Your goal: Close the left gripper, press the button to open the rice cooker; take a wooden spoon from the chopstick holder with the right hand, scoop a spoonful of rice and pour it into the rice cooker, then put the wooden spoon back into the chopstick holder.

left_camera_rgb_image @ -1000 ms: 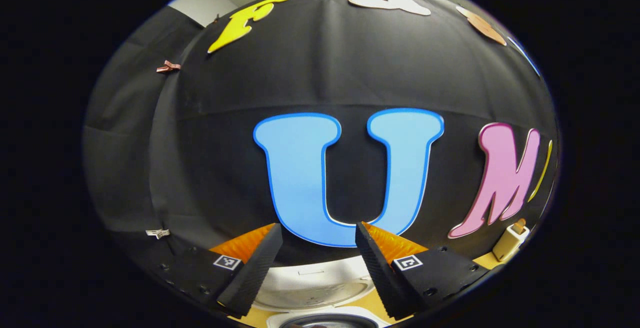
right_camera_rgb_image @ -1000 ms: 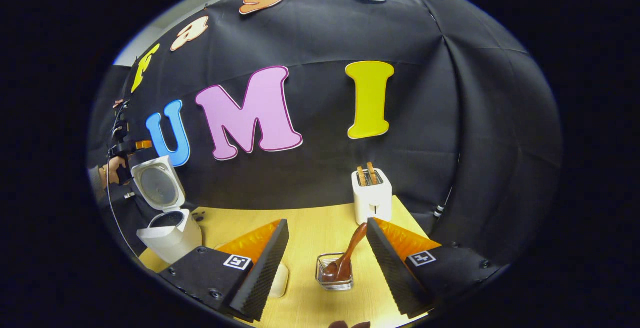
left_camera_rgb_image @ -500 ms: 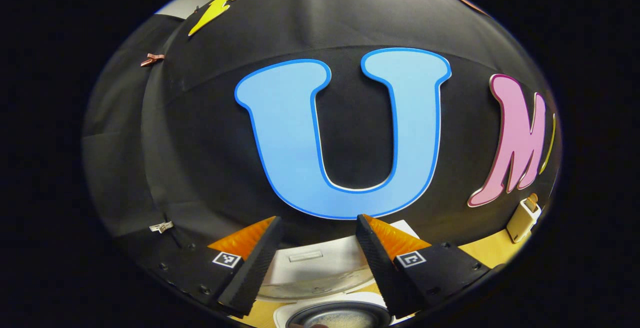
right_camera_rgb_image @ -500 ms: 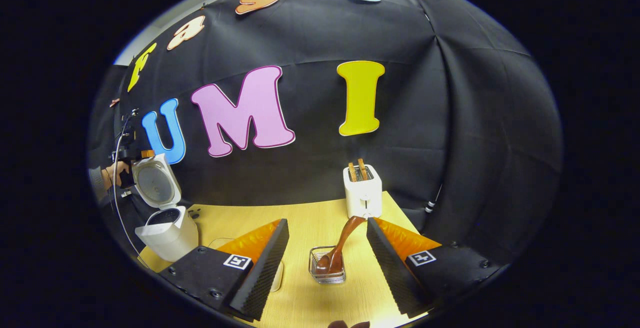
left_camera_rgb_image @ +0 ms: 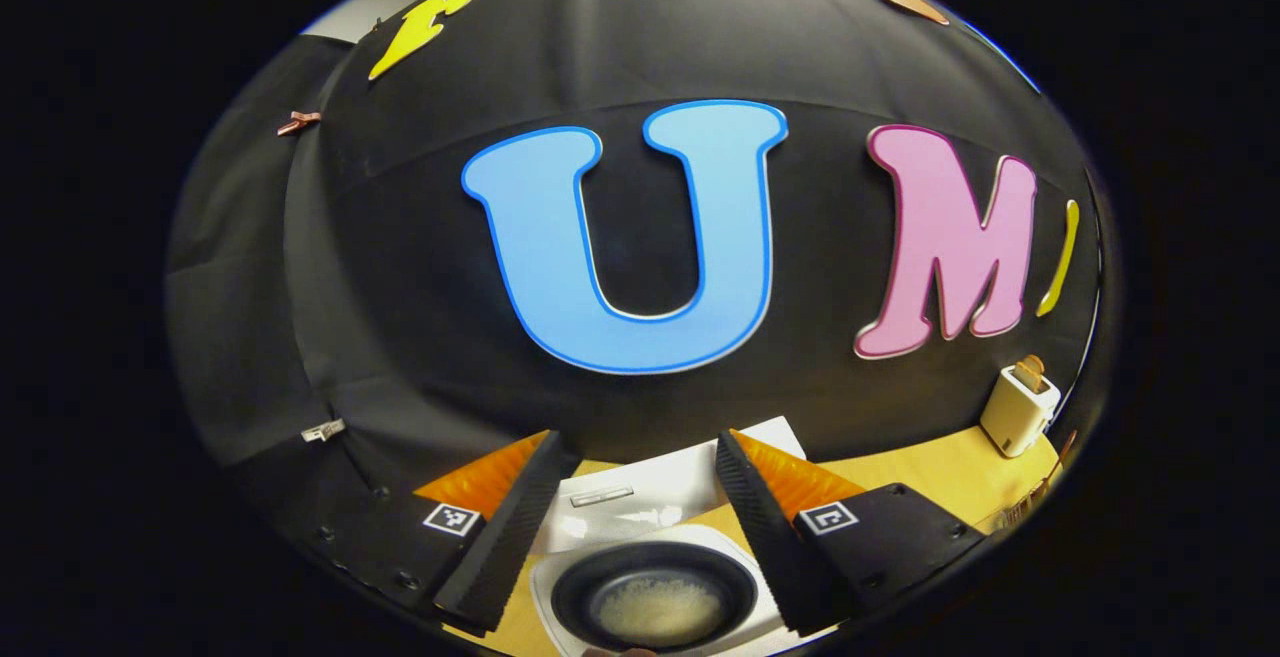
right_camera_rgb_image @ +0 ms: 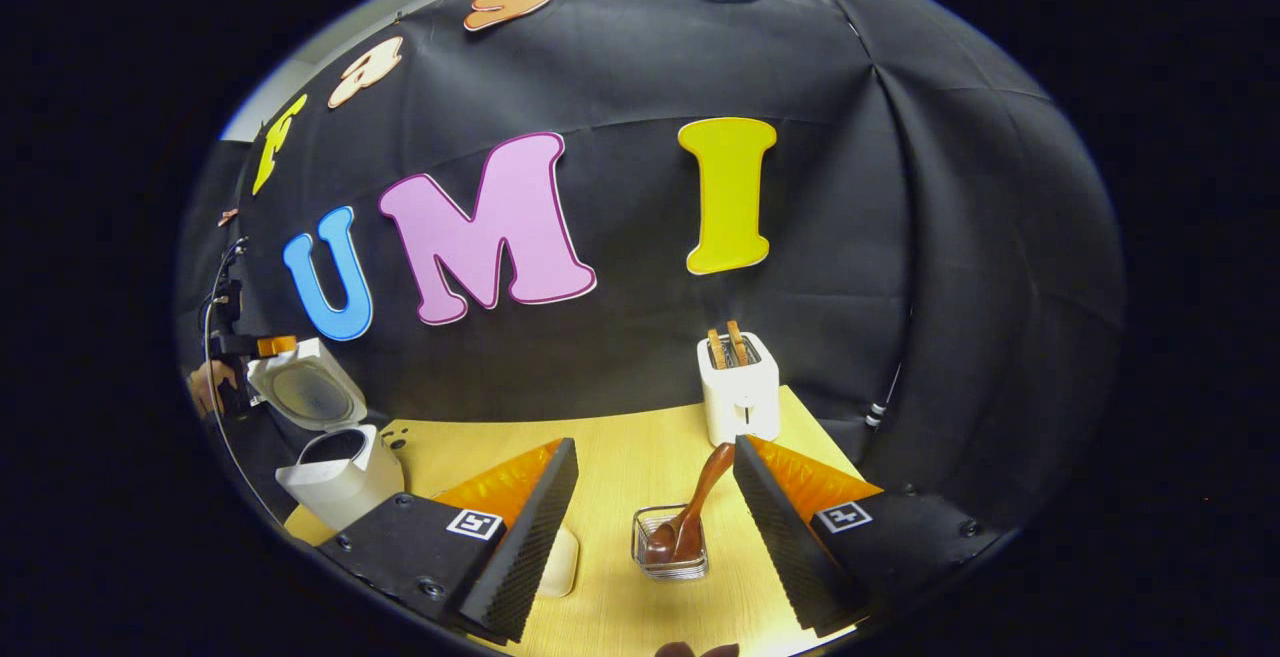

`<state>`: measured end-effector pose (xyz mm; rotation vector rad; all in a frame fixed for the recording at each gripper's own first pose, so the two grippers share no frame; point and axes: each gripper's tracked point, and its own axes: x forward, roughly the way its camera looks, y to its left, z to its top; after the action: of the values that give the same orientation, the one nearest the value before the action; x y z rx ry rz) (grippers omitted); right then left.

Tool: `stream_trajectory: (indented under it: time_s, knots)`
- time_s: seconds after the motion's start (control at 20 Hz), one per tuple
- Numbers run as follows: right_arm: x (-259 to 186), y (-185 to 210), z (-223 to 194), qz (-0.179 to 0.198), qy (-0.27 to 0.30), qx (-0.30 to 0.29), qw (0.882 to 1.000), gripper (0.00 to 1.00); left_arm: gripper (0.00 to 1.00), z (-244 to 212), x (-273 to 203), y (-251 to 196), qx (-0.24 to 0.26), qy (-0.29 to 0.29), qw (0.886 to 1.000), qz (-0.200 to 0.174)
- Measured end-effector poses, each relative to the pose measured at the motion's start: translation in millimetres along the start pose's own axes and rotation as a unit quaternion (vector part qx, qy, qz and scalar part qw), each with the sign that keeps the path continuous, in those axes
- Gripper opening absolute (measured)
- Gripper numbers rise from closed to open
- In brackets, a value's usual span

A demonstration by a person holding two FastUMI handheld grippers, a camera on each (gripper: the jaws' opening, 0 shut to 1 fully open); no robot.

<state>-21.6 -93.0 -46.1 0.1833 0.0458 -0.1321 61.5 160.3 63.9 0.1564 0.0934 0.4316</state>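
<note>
Wooden and dark brown, the spoon (right_camera_rgb_image: 697,503) stands in the clear chopstick holder (right_camera_rgb_image: 670,543) at the lower centre of the right gripper view, its handle leaning up and to the right toward the white toaster (right_camera_rgb_image: 741,389) behind it. The right gripper (right_camera_rgb_image: 655,527) hangs over it with its fingers spread wide — the holder sits in the gap between them, touched by neither. At the lower left of that view the rice cooker (right_camera_rgb_image: 335,472) stands with its lid (right_camera_rgb_image: 305,392) swung up, so the button step looks done and the step in hand is taking the spoon.

In the left gripper view the left gripper (left_camera_rgb_image: 635,527) is parted and empty too, hovering over the open pot (left_camera_rgb_image: 655,602) at the bottom centre, where pale rice (left_camera_rgb_image: 658,609) shows inside.

To take the spoon well, I would bring the right gripper forward and down until the free upper part of the handle lies squarely between the fingers, well above the holder's rim. Match the tilt of the handle before closing — a pinch across it at an angle could twist the spoon or tip the light holder. Then lift along the handle's lean, not straight up, so the bowl clears the rim cleanly.
</note>
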Motion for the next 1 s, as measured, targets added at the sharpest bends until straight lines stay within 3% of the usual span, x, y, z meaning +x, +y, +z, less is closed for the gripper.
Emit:
stream_trajectory:
  time_s: [0.35, 0.6, 0.75, 1.0]
  knots:
    - [4, -3, 2, 0.0, -0.001, 0.017, 1.0, 0.97, 1.0, -73, -49, -34, -0.087, 0.079, 0.992, -0.045]
    - [6, -3, 6, 0.006, -0.004, 0.036, 0.999, 0.97, 0.97, -139, -58, -39, -0.136, 0.143, 0.98, -0.026]
    - [7, -4, 4, 0.009, 0.0, 0.036, 0.999, 0.97, 0.97, -167, -57, -27, -0.116, 0.17, 0.979, 0.002]
    - [11, -5, -1, 0.011, 0.006, 0.042, 0.999, 0.97, 0.97, -188, -55, -32, -0.097, 0.204, 0.974, -0.001]
